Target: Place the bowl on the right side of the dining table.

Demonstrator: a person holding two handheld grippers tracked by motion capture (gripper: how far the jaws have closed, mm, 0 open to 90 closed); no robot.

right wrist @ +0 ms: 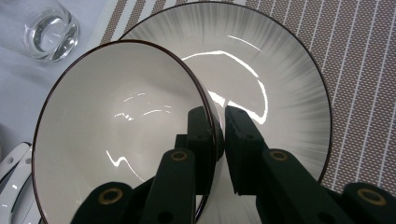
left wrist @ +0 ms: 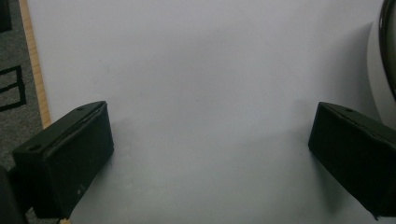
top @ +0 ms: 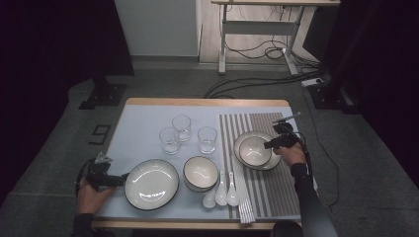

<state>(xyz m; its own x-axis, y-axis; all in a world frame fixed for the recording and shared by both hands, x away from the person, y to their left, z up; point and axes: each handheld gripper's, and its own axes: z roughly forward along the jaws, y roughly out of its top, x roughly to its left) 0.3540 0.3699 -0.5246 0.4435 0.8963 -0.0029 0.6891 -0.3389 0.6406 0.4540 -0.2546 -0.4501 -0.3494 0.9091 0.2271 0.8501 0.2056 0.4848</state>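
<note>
White glazed ceramic with a dark rim is what I am gripping: my right claw (right wrist: 219, 140) is clamping the near wall of the small bowl (right wrist: 116, 135), one jaw inside and one outside, pinched on its edge. In the right gripper view the bowl is sitting tilted over the plate (right wrist: 275, 70) on the striped placemat (right wrist: 359, 60); from the high view the bowl (top: 254, 149) is resting on that plate (top: 240, 140) at the right side of the desk (top: 143, 123), with my right claw (top: 271, 144) coming in at its right rim.

My left claw (top: 123, 177) is lying low at the front left corner, just beside the large plate (top: 151, 183). In the left gripper view its jaws are standing wide apart with nothing between them but the pale desk surface (left wrist: 201, 84), and the edge of that large plate (left wrist: 385, 65) is showing at the right.

Between the two plates a second bowl (top: 200, 173) is sitting, with three white spoons (top: 221, 192) in front of it and three glasses (top: 188, 133) behind.
</note>
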